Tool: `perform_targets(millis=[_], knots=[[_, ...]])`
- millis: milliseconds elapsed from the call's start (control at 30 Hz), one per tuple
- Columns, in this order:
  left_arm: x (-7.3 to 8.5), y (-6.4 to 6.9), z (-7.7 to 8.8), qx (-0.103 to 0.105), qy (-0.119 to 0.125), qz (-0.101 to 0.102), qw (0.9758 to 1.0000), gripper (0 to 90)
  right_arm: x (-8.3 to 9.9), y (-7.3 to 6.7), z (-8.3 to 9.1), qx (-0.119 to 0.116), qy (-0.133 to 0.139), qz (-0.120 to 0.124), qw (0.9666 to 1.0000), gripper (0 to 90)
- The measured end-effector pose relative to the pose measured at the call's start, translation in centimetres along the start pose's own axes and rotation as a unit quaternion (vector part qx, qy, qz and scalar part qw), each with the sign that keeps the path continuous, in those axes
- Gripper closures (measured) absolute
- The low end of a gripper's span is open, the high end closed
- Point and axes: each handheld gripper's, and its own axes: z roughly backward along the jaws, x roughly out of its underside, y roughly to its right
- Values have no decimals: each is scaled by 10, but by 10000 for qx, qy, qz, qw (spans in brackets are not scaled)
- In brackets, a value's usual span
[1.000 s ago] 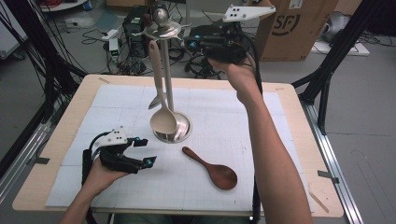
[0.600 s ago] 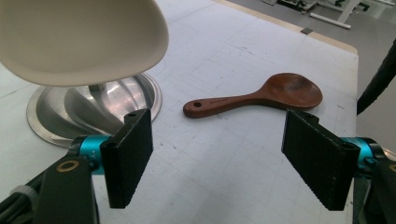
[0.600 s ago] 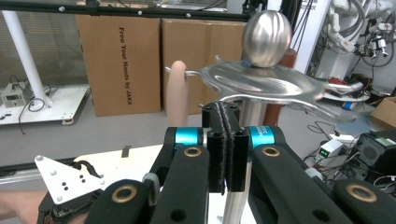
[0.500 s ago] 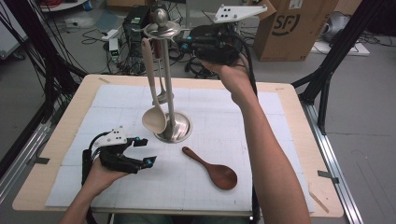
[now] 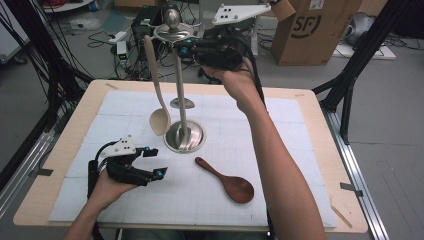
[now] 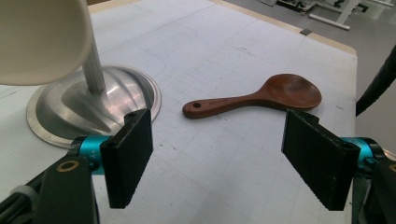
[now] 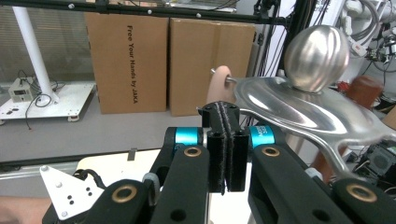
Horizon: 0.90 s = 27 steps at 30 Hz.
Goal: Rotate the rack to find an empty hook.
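The work in hand looks like hanging spoons on the tall polished steel utensil stand (image 5: 182, 100), whose domed round base sits near the middle of the white gridded mat (image 5: 300, 165) on the pale wooden table (image 5: 320, 110); the cream plastic spoon (image 5: 157, 95) hangs by its handle end from a hook at the stand's top disc, its bowl hanging beside the base, and whether it touches the base I cannot tell. The right gripper (image 5: 182, 48) sits up at that disc with its jaws pressed flat together and nothing visible between them; in the right gripper view the spoon's handle tip (image 7: 220, 84) sits on the hook just beyond the closed pads (image 7: 224, 140). The risk here is a knock: the closed jaws lie very near the disc and the hook, so a careless pull away could swing the spoon off its hook or tip the top-heavy stand.

The dark brown wooden rice spoon (image 5: 227, 180) lies flat on the mat, right of the base, handle toward it. The left gripper (image 5: 156, 162) rests low on the mat with its jaws apart and empty, facing that spoon (image 6: 257, 98); the flat, thin handle could slide under the pads rather than lift, or a reach might nudge the base (image 6: 93, 105).
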Motion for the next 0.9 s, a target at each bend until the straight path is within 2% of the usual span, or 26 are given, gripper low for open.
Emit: perform_targets(millis=[433, 900], knots=[[0, 0, 1, -1, 7, -12, 10000, 256, -2, -4, -11, 17, -14, 27, 10000, 898], [-1, 1, 1, 4, 18, -24, 10000, 256, 6, -3, 2, 44, -78, 63, 9999, 898]])
